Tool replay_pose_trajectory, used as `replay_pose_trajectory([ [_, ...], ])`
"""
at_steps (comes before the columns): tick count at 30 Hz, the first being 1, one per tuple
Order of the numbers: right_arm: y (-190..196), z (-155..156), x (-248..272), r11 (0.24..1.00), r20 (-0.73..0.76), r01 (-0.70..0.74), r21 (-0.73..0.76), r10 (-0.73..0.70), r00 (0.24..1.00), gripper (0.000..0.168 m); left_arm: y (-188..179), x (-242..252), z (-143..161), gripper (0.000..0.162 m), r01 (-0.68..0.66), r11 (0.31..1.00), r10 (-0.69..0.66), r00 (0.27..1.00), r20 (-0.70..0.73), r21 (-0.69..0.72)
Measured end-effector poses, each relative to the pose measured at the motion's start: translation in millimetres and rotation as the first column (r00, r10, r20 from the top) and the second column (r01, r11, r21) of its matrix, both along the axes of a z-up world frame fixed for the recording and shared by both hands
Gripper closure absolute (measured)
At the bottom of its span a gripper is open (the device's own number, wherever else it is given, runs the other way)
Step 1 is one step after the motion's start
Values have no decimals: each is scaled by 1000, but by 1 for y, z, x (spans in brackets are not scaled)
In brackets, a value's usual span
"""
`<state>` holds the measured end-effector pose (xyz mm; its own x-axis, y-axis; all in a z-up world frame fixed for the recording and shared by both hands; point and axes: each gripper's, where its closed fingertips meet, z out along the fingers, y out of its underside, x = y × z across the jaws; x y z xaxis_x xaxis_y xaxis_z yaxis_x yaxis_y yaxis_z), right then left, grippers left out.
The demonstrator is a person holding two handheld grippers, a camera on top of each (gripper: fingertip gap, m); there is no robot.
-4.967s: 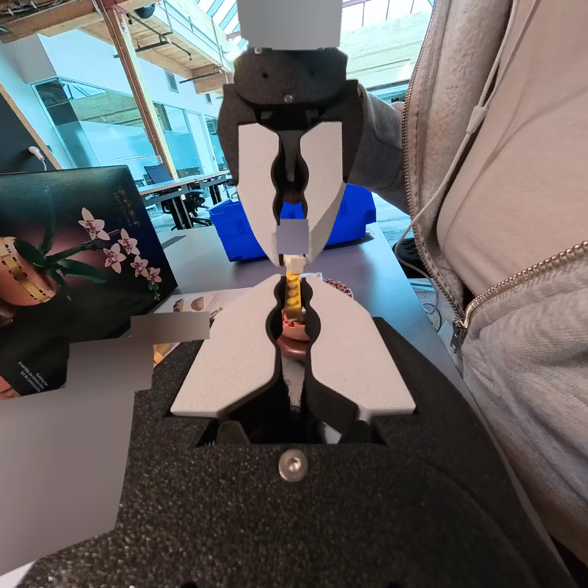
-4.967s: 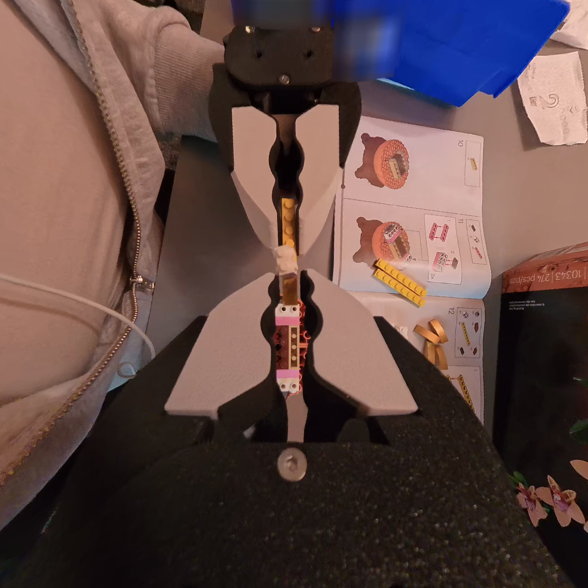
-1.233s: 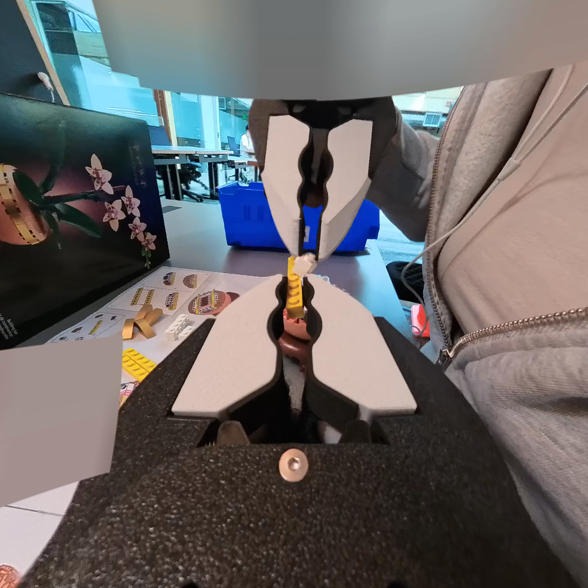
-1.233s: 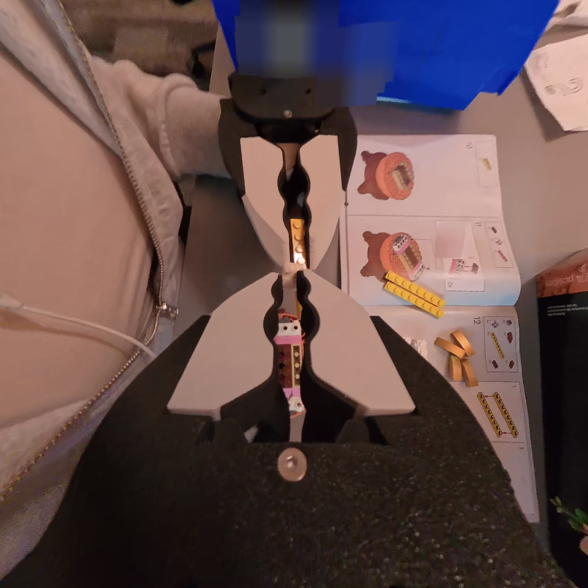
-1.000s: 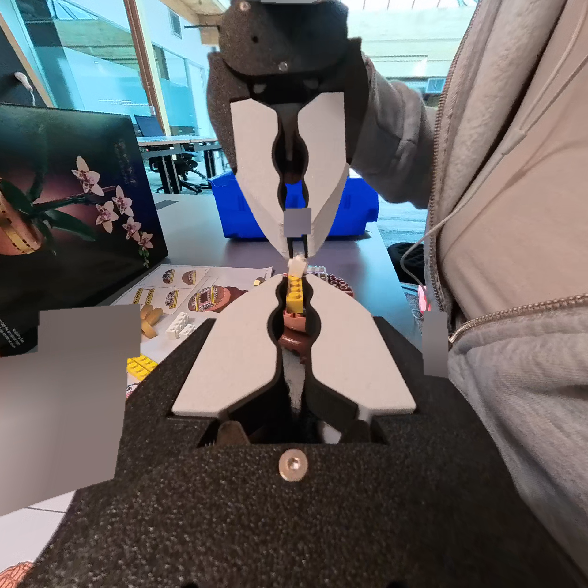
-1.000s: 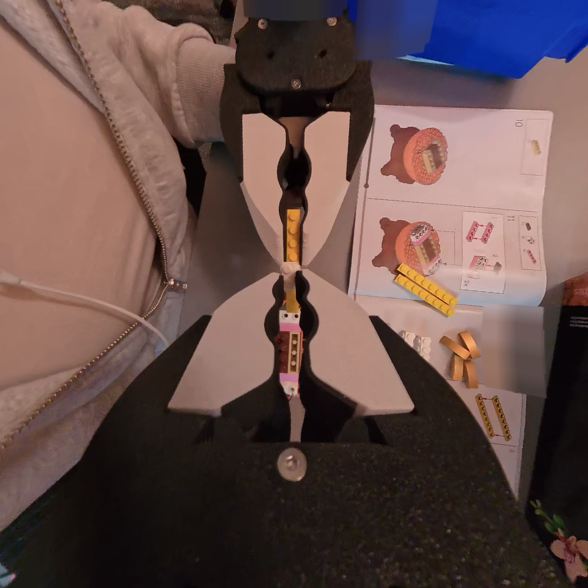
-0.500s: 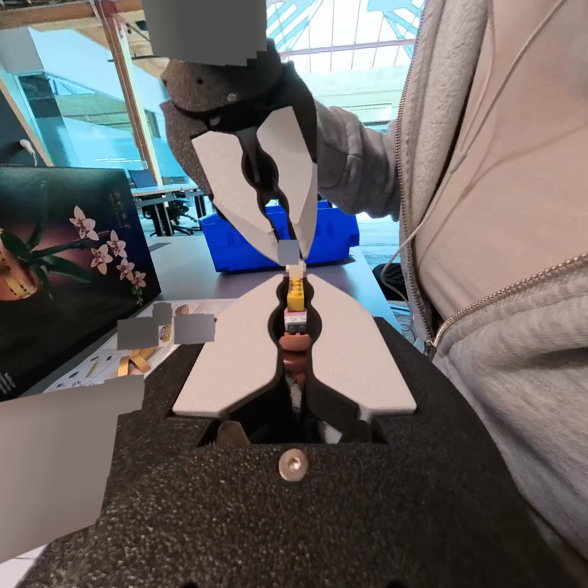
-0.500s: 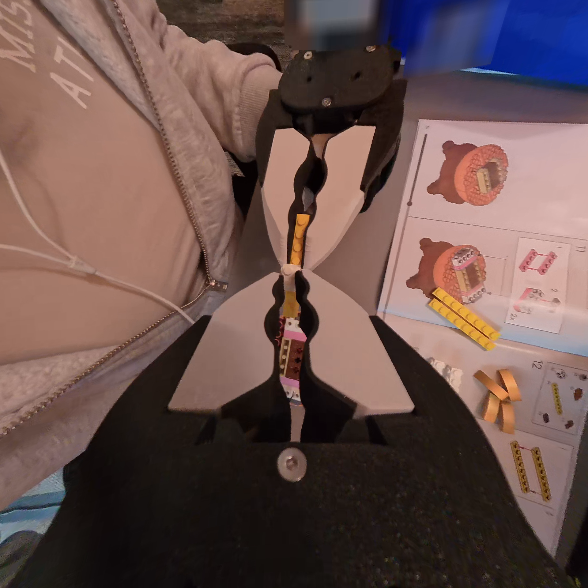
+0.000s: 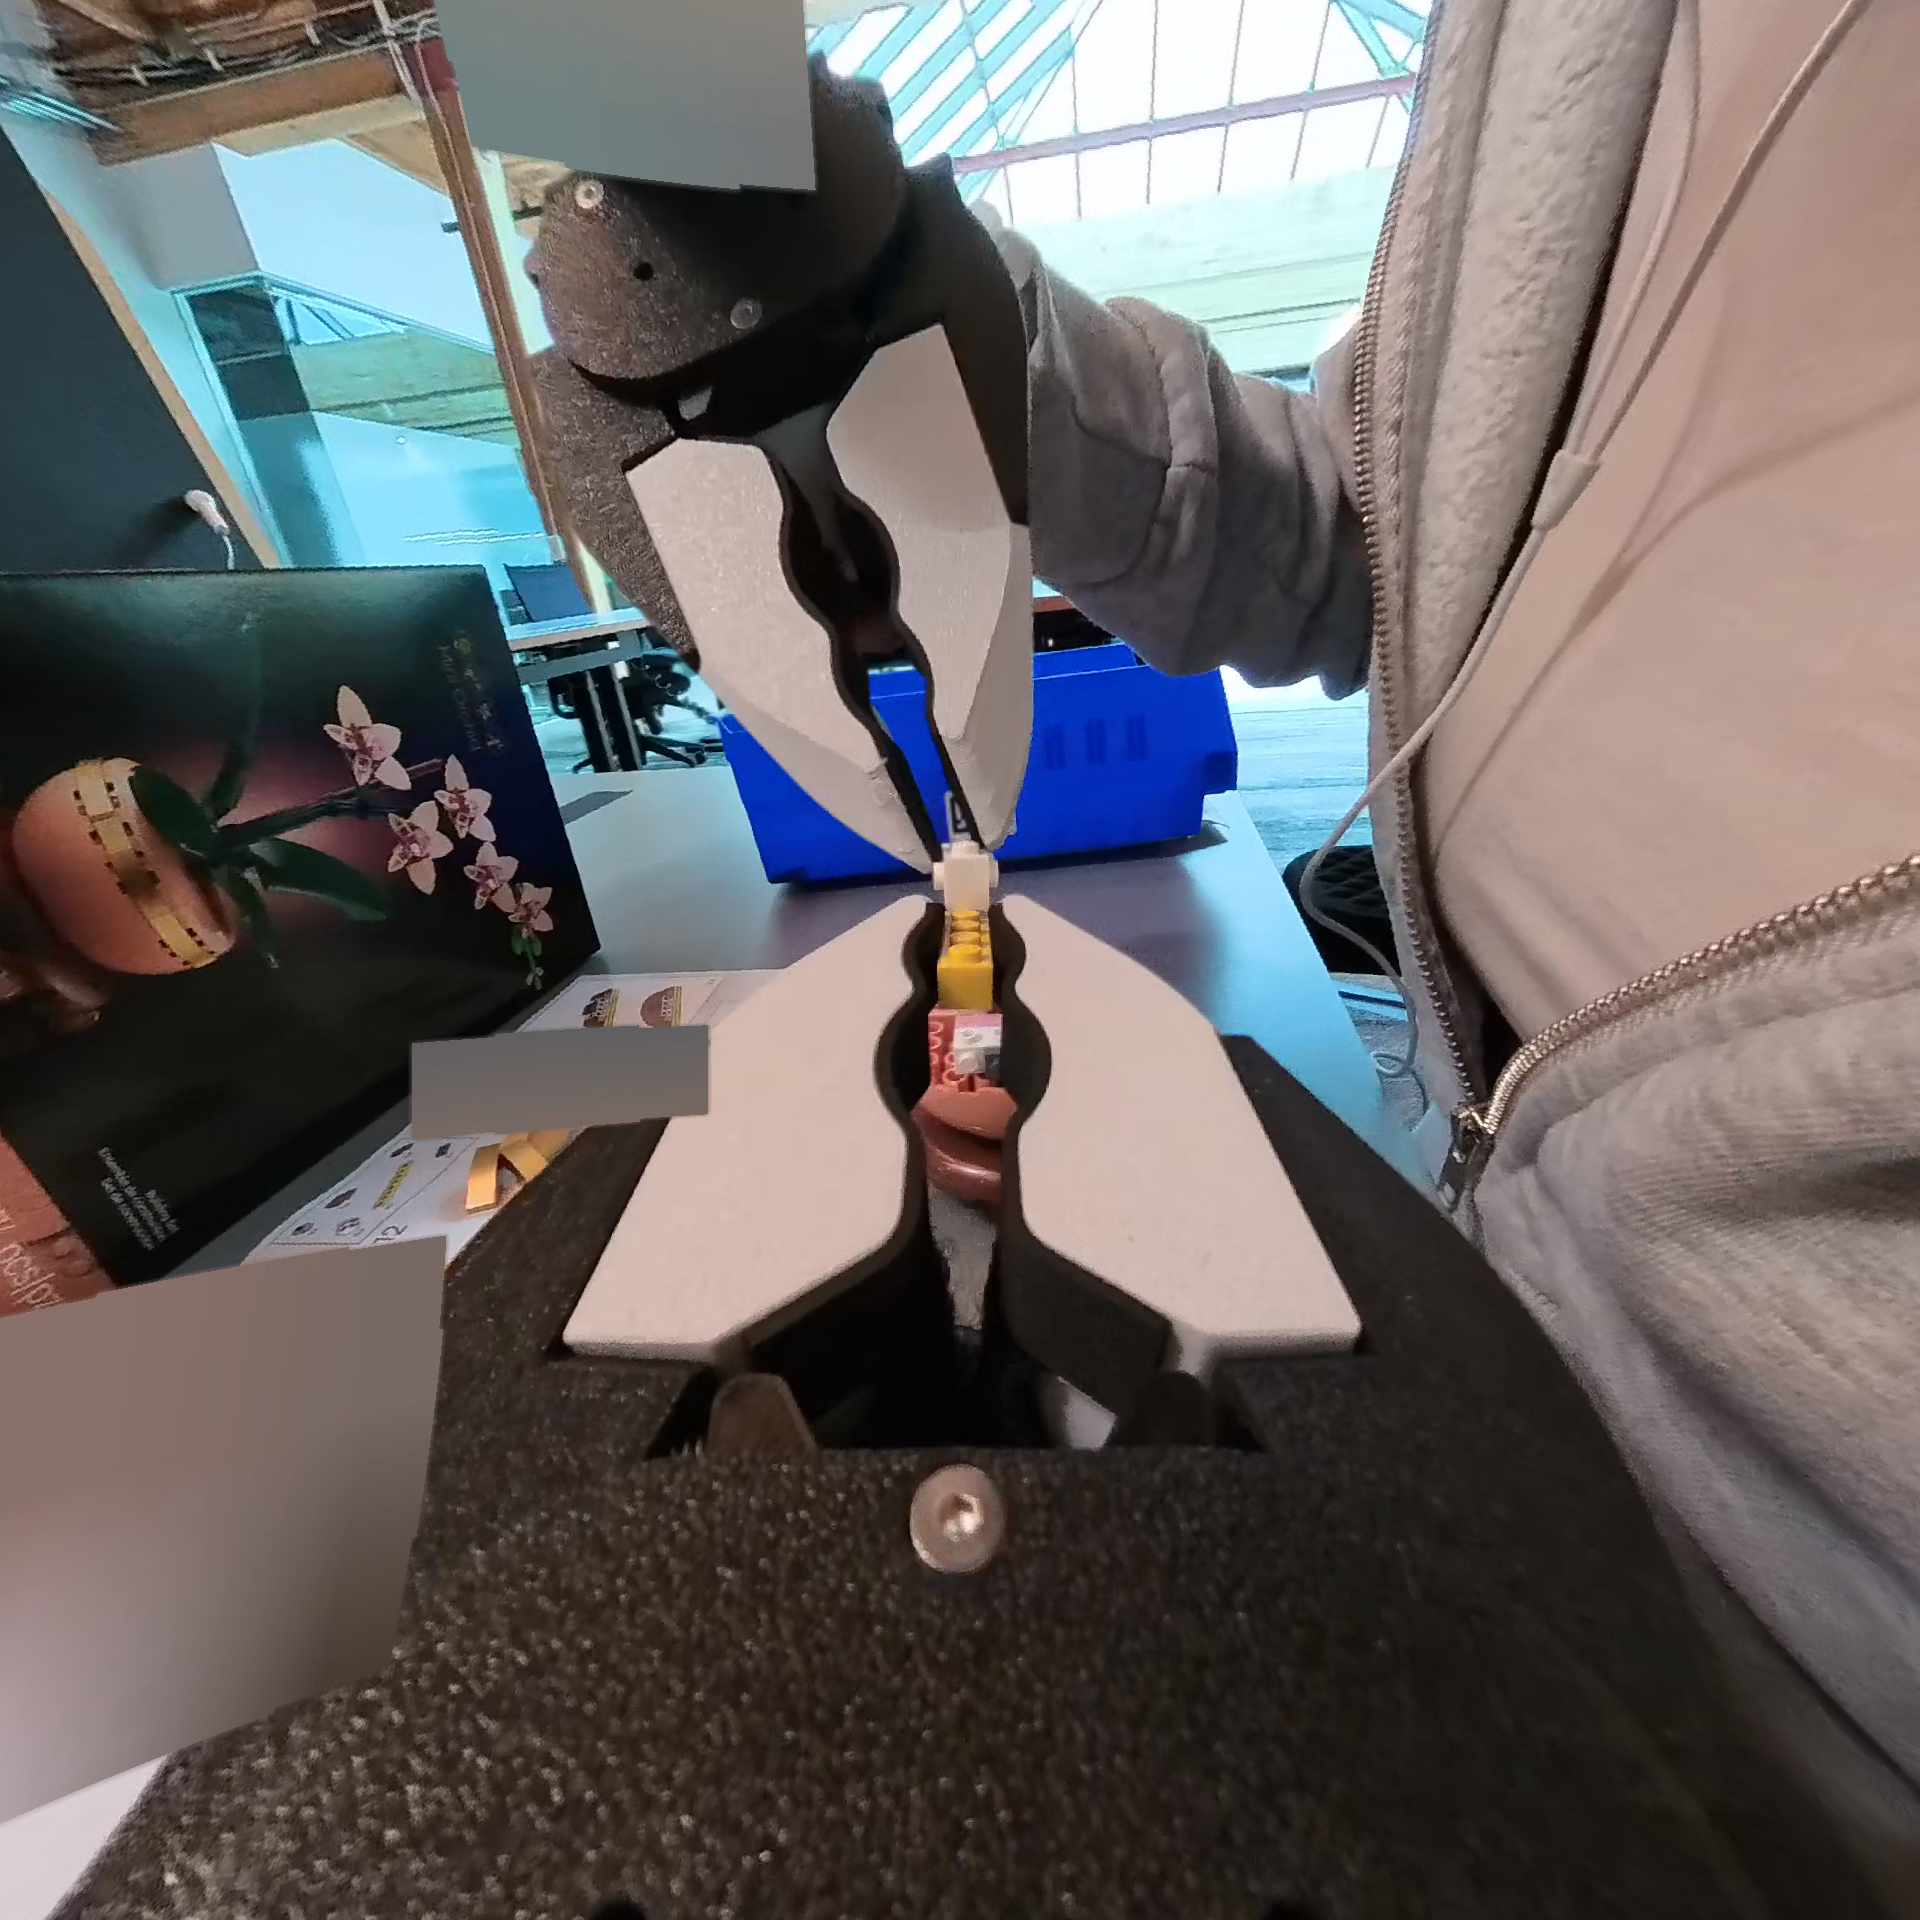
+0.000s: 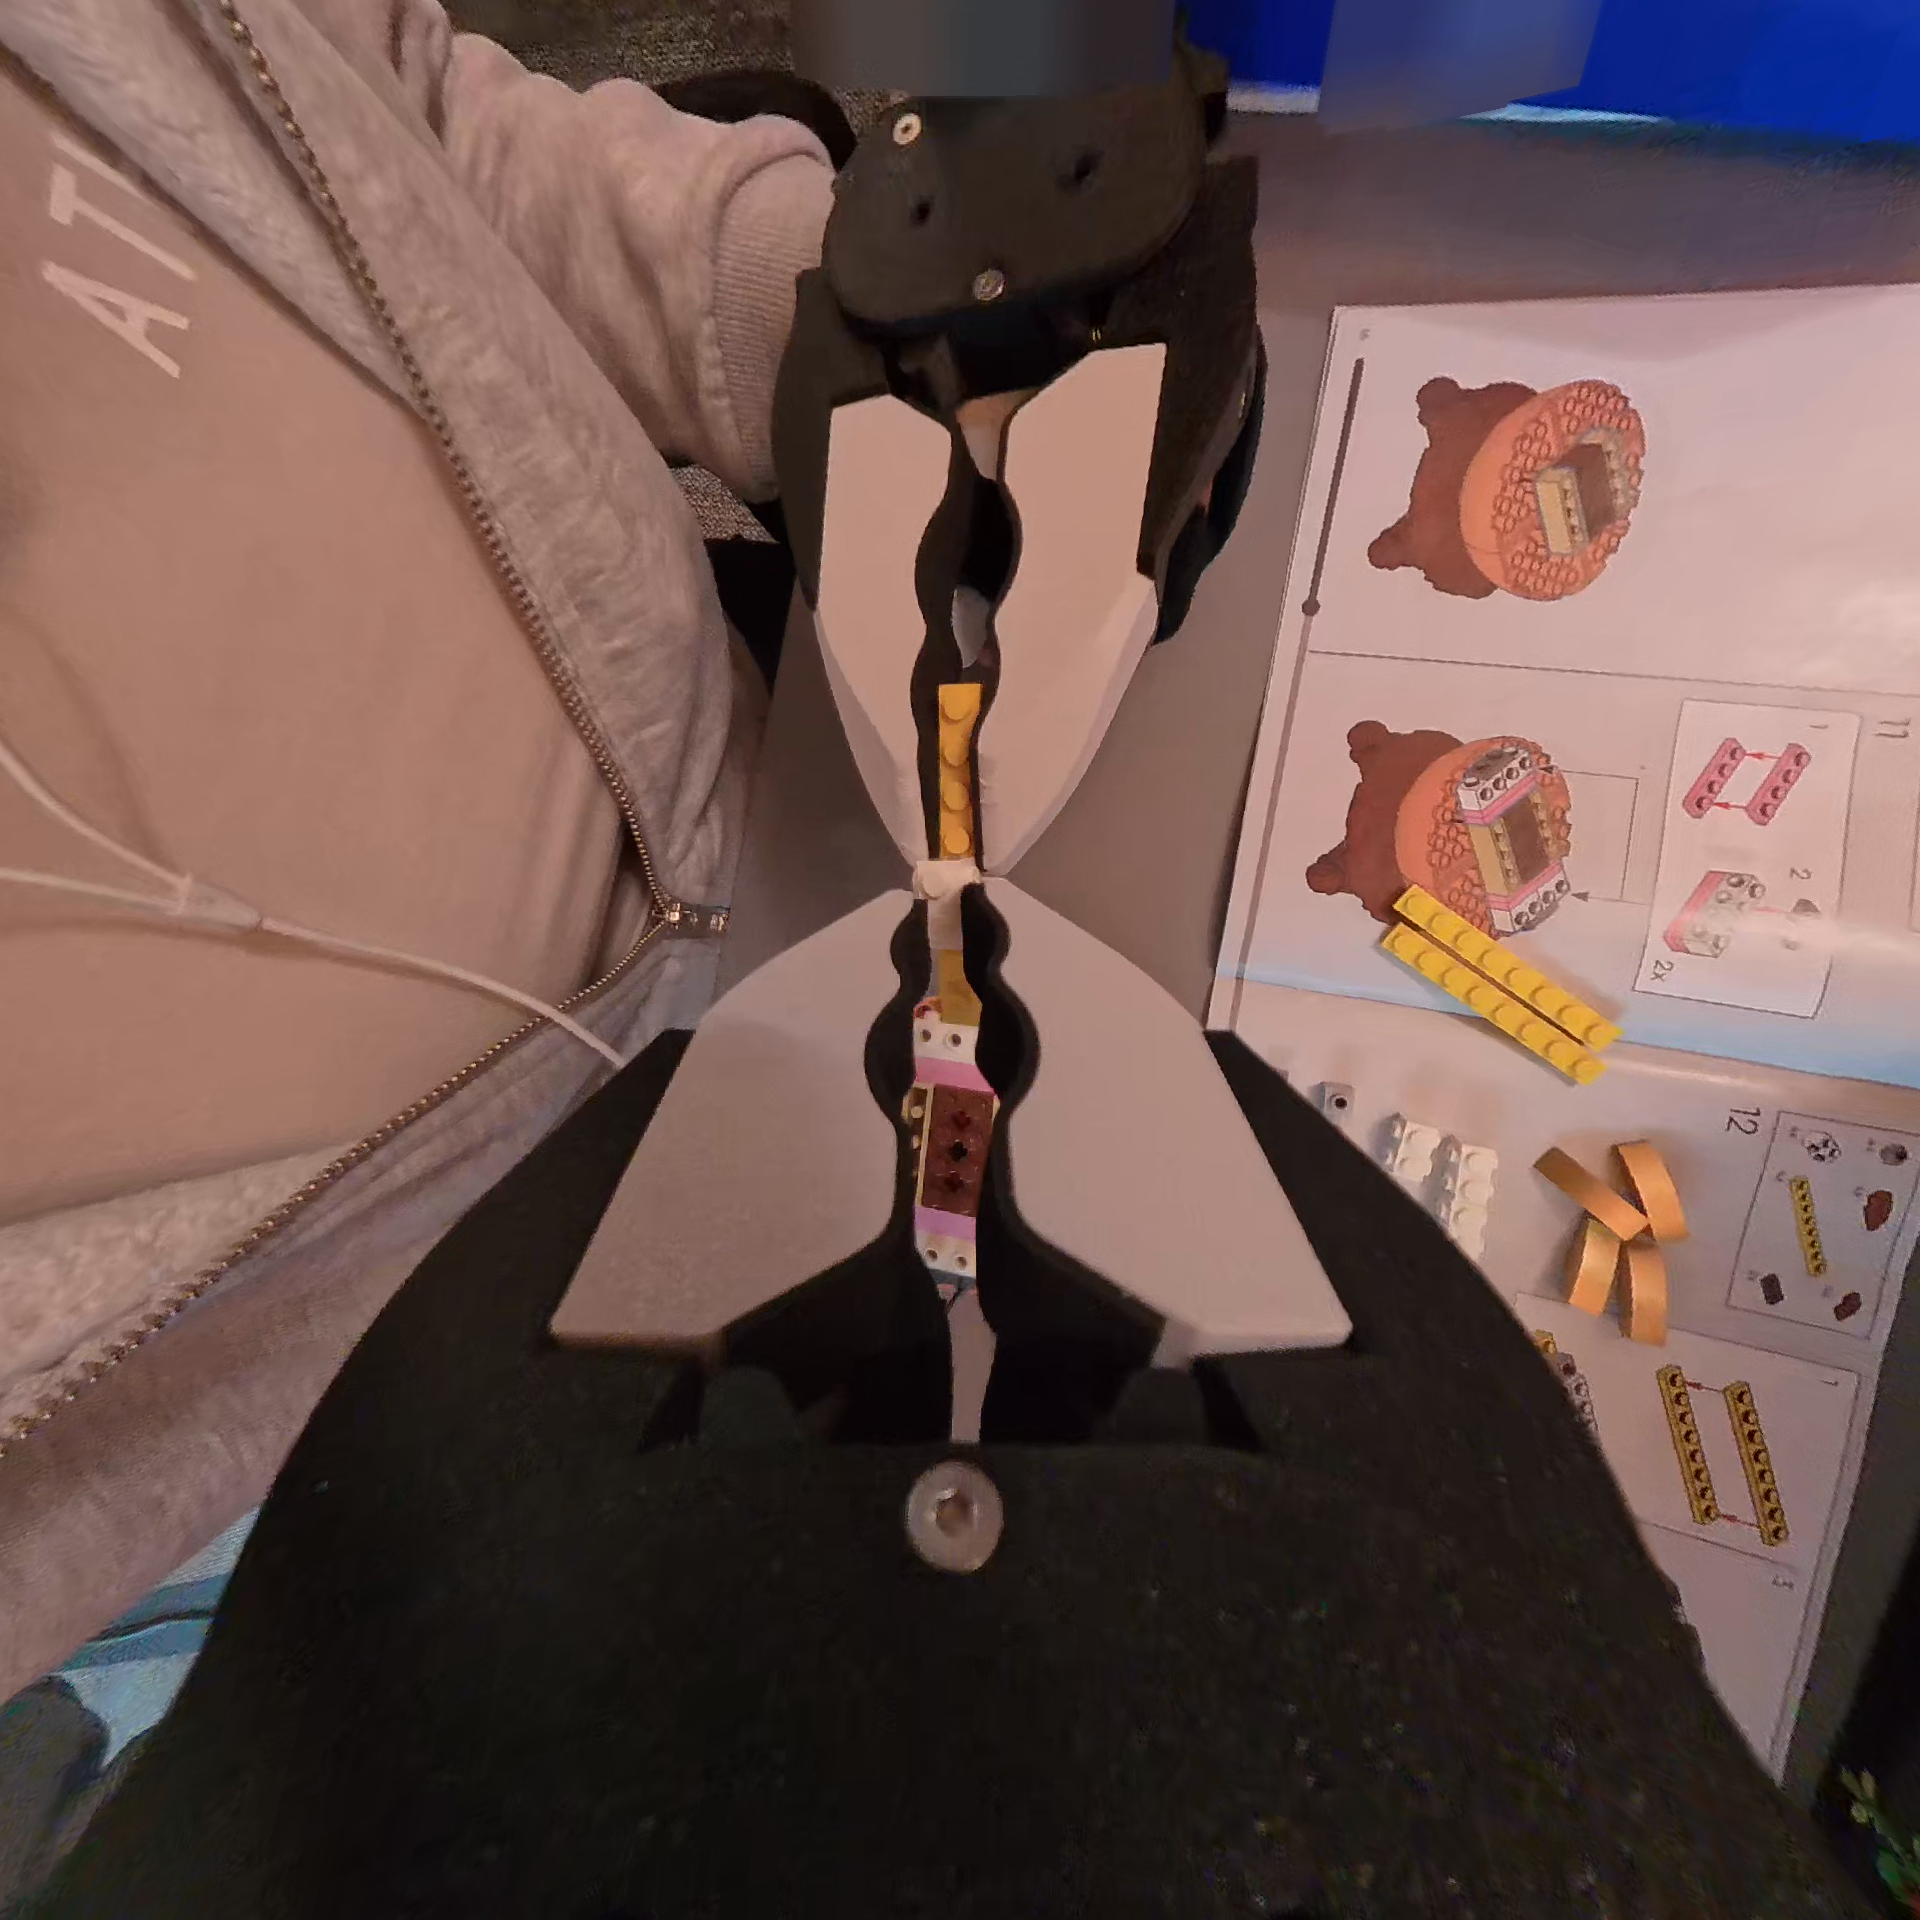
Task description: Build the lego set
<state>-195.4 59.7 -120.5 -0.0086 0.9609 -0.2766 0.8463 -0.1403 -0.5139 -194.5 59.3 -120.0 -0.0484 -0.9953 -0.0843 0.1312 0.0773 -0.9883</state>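
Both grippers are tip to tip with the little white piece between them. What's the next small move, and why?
Probably press the white piece straight down onto the end stud of the yellow plate. The right gripper pinches it at its tips, and it sits right at the plate's end, which the left gripper clamps along with the assembly. Whether it has seated cannot be told.

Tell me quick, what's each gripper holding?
Left gripper: shut on the lego assembly.
Right gripper: shut on the small white brick.
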Motion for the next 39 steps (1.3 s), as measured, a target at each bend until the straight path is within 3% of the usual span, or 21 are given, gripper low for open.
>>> replay_pose_trajectory([
  [9,7,1,0,999,13,44,21,-45,999,163,6,-2,4,155,-67,997,66,998,17,36],
  [13,9,-20,4,996,105,10,87,-19,994,168,5,-8,29,155,-59,998,59,987,150,-5],
  [15,6,-11,-11,999,0,38,35,-38,999,168,15,-7,19,155,-114,993,112,991,72,22],
  [17,30,-9,-12,985,-26,94,145,-91,995,168,24,-15,9,155,-143,990,143,988,57,-2],
  [18,32,-9,-16,987,-58,103,123,-96,994,168,29,-18,2,155,-174,985,174,984,23,6],
  [22,31,-27,-12,990,0,89,107,-89,996,168,35,-27,-2,155,-194,981,194,981,-10,6],
  [24,33,-26,-13,988,-29,100,117,-97,995,162,35,-36,6,155,-194,981,194,980,50,-19],
  [26,33,-20,-18,989,-114,101,104,-89,989,142,38,-46,17,154,-206,977,210,968,135,-48],
  [28,38,-11,-26,986,-266,129,104,-97,959,116,38,-56,31,155,-199,977,213,944,252,-80],
  [29,39,-4,-33,985,-360,144,99,-100,928,115,38,-60,38,155,-185,978,207,928,309,-99],
  [33,38,21,-56,973,-598,165,163,-36,801,132,35,-64,55,155,-114,982,170,881,441,-150],
  [39,32,22,-62,948,-592,139,286,60,804,160,33,-60,62,155,-118,979,183,869,460,-166],
])
